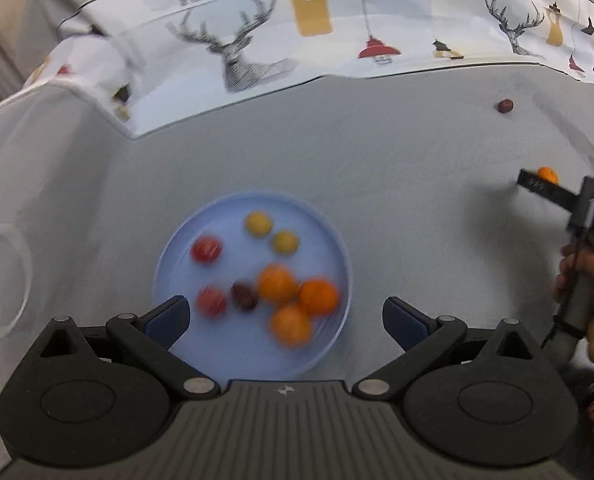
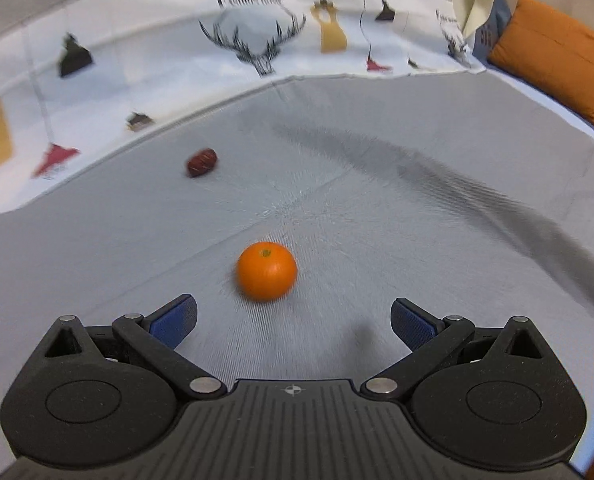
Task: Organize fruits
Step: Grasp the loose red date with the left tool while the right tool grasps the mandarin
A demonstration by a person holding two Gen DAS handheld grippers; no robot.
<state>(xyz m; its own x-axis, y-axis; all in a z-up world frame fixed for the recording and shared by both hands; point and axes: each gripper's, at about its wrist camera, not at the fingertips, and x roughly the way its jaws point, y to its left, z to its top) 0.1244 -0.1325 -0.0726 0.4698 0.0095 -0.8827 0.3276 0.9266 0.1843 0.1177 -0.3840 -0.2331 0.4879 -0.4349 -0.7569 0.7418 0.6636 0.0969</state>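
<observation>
Now the right claw (image 2: 293, 320), spread wide, is aimed at the orange (image 2: 266, 276) on the counter (image 2: 417, 220); it should be centred before closing. Left claw (image 1: 285, 320), also spread, is held over the plate (image 1: 169, 256).

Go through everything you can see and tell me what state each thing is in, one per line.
left gripper: jaws open, empty, above the plate
right gripper: jaws open, empty, facing the loose orange
blue plate: holds eight fruits
loose orange: on the grey cloth, unheld
dark red fruit: on the cloth, apart
</observation>
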